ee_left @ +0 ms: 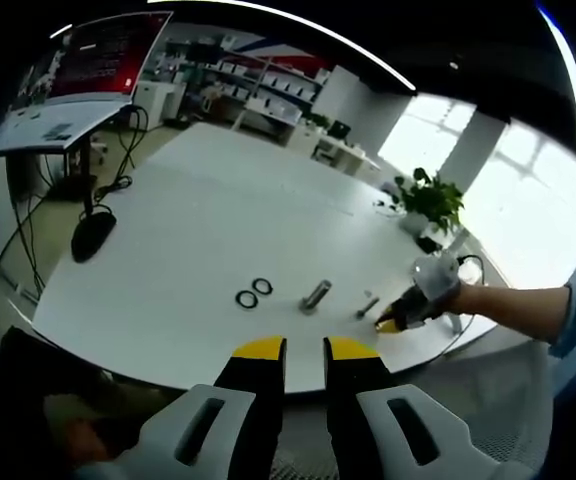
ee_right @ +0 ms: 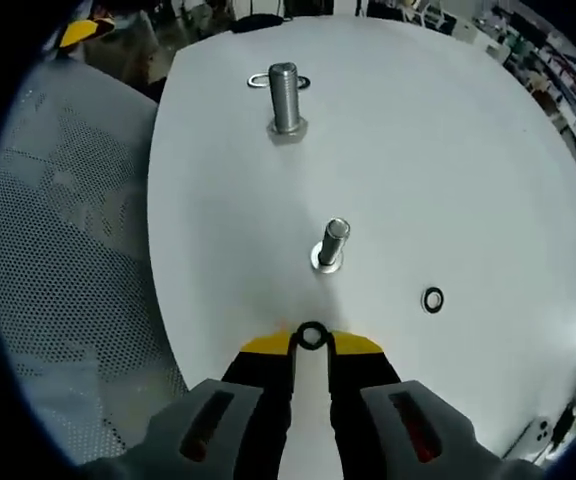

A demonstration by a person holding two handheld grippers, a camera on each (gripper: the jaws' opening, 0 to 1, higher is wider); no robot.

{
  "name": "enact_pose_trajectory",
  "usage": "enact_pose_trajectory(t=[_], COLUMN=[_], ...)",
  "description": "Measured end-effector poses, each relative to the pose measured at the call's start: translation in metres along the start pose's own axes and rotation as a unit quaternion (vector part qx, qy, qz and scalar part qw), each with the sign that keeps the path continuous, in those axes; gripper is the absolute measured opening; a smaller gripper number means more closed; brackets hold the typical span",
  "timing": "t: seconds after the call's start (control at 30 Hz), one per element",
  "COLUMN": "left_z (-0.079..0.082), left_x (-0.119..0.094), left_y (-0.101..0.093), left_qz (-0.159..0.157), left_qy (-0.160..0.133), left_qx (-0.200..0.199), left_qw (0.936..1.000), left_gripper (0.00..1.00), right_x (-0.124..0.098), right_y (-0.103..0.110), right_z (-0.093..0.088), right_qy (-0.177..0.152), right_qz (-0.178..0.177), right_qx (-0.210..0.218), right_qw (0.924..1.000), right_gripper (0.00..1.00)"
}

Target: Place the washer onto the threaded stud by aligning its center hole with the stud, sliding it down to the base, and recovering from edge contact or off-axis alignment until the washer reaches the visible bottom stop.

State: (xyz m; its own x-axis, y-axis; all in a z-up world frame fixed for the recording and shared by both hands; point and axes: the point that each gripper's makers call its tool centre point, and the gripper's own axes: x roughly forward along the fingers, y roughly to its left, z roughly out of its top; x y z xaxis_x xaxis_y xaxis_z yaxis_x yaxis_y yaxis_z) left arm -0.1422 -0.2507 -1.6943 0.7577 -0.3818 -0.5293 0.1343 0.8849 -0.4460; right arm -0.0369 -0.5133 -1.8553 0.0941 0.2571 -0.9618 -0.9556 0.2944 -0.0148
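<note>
In the right gripper view my right gripper [ee_right: 311, 340] is shut on a small dark washer [ee_right: 311, 336], held at the yellow fingertips just above the white table [ee_right: 448, 150]. A small threaded stud [ee_right: 330, 245] stands upright a short way ahead of it. A larger stud [ee_right: 285, 98] stands farther off, and a loose washer [ee_right: 432, 299] lies to the right. In the left gripper view my left gripper [ee_left: 306, 350] hangs open at the table's near edge with nothing between its fingers. Beyond it lie two washers [ee_left: 254, 293], the large stud [ee_left: 316, 295], the small stud [ee_left: 369, 305] and the right gripper [ee_left: 393, 323].
A mesh chair seat [ee_right: 58, 250] lies beside the table's left edge in the right gripper view. A potted plant [ee_left: 430, 200] and cables stand at the table's far right corner. A black object with a cable [ee_left: 92, 235] hangs off the left edge, near a desk [ee_left: 58, 130].
</note>
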Motion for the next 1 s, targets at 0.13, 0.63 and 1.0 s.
enact_pose_trajectory(t=[0.13,0.63,1.0], left_z=[0.000,0.002,0.003], left_x=[0.000,0.000,-0.001], left_y=[-0.001,-0.002,-0.003], left_qz=[-0.001,-0.005,-0.007], left_qy=[0.001,-0.005,-0.010], left_qx=[0.000,0.000,-0.001], left_qw=[1.0000,1.0000,0.9999], left_gripper=[0.12,0.12,0.12], right_x=[0.001,0.004,0.005], right_y=[0.000,0.010,0.009], right_z=[0.002,0.013,0.015], right_qy=[0.007,0.009,0.038], right_qz=[0.001,0.000,0.000], right_qx=[-0.004,-0.039,-0.045], right_qw=[1.0000,0.9992,0.9983], right_gripper=[0.14,0.14,0.14])
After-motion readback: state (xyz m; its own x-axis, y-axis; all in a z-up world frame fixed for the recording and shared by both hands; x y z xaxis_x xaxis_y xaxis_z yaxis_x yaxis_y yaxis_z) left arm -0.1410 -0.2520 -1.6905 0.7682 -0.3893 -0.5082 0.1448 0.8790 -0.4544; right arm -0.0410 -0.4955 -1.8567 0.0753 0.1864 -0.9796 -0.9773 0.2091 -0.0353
